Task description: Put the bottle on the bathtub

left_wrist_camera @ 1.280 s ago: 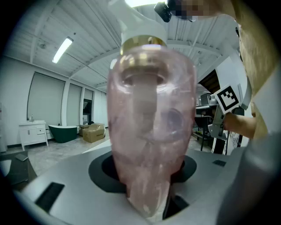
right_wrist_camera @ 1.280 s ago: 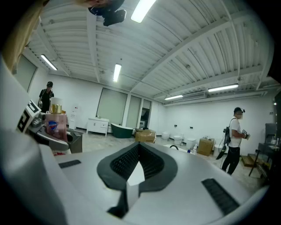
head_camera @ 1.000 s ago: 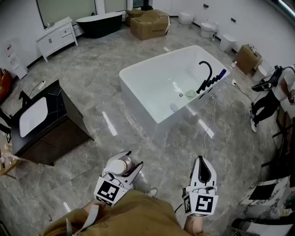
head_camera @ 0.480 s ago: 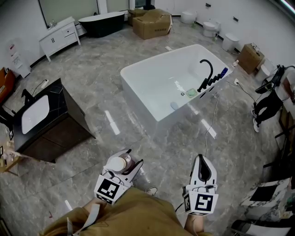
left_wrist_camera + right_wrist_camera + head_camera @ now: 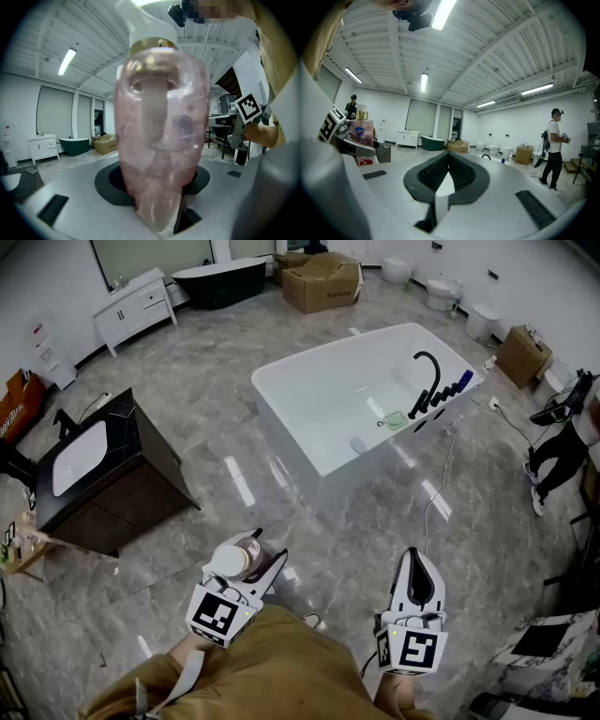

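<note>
A pink translucent bottle (image 5: 236,560) with a white cap stands between the jaws of my left gripper (image 5: 255,557), low and left of centre in the head view. In the left gripper view the bottle (image 5: 159,136) fills the middle, clamped at its base. My right gripper (image 5: 416,566) hangs at the lower right, its jaws closed together with nothing between them (image 5: 449,157). The white bathtub (image 5: 309,399) stands on the floor ahead of both grippers, well beyond them, with a black faucet (image 5: 427,381) at its right end.
A dark vanity with a white sink (image 5: 103,474) stands at the left. At the back are a black tub (image 5: 220,279), a cardboard box (image 5: 323,282), a white cabinet (image 5: 136,306) and toilets. A person (image 5: 555,145) stands at the right.
The view has shifted across the floor: the tub and the vanity have slid slightly right and up in the head view. Both grippers keep their places in it, the bottle still held.
</note>
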Demonstrator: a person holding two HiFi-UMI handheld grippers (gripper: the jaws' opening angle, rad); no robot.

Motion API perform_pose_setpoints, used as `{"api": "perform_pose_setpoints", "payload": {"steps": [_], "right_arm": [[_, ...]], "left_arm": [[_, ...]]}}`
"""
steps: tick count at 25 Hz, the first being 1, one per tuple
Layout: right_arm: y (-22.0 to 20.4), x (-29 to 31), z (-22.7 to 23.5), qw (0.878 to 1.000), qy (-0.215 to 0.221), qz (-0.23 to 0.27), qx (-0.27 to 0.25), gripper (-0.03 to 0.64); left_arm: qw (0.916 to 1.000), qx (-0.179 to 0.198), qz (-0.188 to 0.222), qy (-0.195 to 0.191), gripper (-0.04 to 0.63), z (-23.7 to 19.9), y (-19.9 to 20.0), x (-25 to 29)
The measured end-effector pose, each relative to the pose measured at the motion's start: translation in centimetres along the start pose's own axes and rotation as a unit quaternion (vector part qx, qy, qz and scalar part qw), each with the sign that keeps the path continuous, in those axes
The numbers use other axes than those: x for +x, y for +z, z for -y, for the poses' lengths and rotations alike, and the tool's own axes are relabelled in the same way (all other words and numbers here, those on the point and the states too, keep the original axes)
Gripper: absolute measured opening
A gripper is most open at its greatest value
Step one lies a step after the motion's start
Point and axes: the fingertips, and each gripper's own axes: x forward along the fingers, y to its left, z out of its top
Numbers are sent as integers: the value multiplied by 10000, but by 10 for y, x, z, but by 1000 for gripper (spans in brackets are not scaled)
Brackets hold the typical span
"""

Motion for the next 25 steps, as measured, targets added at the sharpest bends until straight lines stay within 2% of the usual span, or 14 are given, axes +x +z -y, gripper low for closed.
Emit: {"api": "perform_pose_setpoints", "payload": {"steps": [2, 6, 15, 25], "right_arm": [[-1, -1, 5, 10000, 15, 9, -8, 5], [-7, 1, 12, 10000, 5, -35, -25, 5], [-10, 15, 28, 9992, -348, -167, -140, 5], [-9, 103, 18, 9984, -282, -462, -165, 5]], "left_arm": [[10000, 73, 39, 40, 221, 2, 3, 0], [9998, -146, -19, 112, 221, 2, -1, 7], [9998, -31, 86, -148, 221, -10, -8, 39], [9986, -360, -187, -353, 221, -64, -22, 90]]}}
